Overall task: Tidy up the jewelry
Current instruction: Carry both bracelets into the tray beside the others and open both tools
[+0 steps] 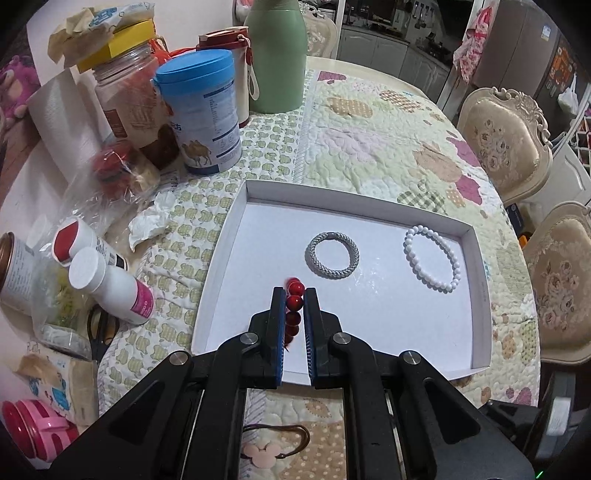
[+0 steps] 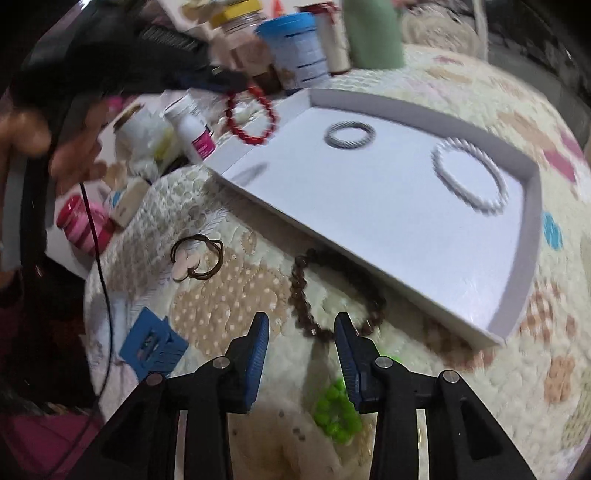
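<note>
I am holding the red bracelet [image 1: 294, 302] tight in my left claw [image 1: 294, 295], lowering it gently into the tray's [image 1: 476, 266] near-left corner; my right claw [image 2: 301, 325] is hanging wide open, empty

Round table [image 1: 373, 55] covered by a quilted patchwork cloth [image 1: 369, 147] in cream, pale green and pink patches. Two cream upholstered chairs with floral fabric and carved frames stand at its far-right edge, one [image 1: 506, 144] behind the other [image 1: 561, 288]; a third carved chair back [image 1: 319, 33] shows past the table's far side. Beyond, dim kitchen cabinets [image 1: 388, 55] with pale doors and utensils hanging above, a grey refrigerator [image 1: 524, 44] in the right corner, wood floor [image 1: 14, 144] at left; lighting is indoor and falls evenly on the cloth.
</note>
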A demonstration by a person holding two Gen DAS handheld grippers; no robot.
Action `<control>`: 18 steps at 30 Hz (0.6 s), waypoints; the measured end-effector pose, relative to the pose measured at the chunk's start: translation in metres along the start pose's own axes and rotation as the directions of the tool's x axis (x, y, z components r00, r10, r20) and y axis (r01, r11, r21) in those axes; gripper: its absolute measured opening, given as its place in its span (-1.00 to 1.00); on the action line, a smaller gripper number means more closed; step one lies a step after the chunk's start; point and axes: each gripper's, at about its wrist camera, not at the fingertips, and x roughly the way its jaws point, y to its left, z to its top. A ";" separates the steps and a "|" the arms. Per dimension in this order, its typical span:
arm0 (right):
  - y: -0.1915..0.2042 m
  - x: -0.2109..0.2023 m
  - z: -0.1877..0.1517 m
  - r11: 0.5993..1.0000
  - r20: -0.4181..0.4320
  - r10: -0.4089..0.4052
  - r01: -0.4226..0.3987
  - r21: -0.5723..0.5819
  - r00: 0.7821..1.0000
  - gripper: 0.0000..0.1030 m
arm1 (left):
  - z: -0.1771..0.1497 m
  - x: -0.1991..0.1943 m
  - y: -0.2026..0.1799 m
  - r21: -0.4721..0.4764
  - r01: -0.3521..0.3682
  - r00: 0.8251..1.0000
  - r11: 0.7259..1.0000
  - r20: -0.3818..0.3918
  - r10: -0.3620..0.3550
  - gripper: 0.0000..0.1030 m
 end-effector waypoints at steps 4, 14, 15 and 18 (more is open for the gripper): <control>0.020 0.025 0.006 0.982 -0.034 -0.107 0.100 -0.161 0.994 -0.55 | 0.002 0.003 -0.001 -0.002 0.001 1.000 1.000 -0.008 -0.001 -0.84; -0.007 -0.017 0.018 0.994 0.068 0.110 -0.111 0.019 0.992 -0.85 | 0.012 0.008 -0.004 0.002 0.007 1.000 1.000 -0.010 -0.007 -0.84; -0.011 -0.025 0.022 0.990 0.096 0.130 -0.135 0.040 0.987 -0.85 | 0.014 0.010 -0.005 0.001 0.012 1.000 1.000 -0.013 -0.012 -0.84; -0.025 -0.044 0.043 0.976 0.177 0.166 -0.187 0.108 0.970 -0.85 | 0.019 0.015 -0.012 0.006 0.031 0.999 0.999 -0.017 -0.031 -0.84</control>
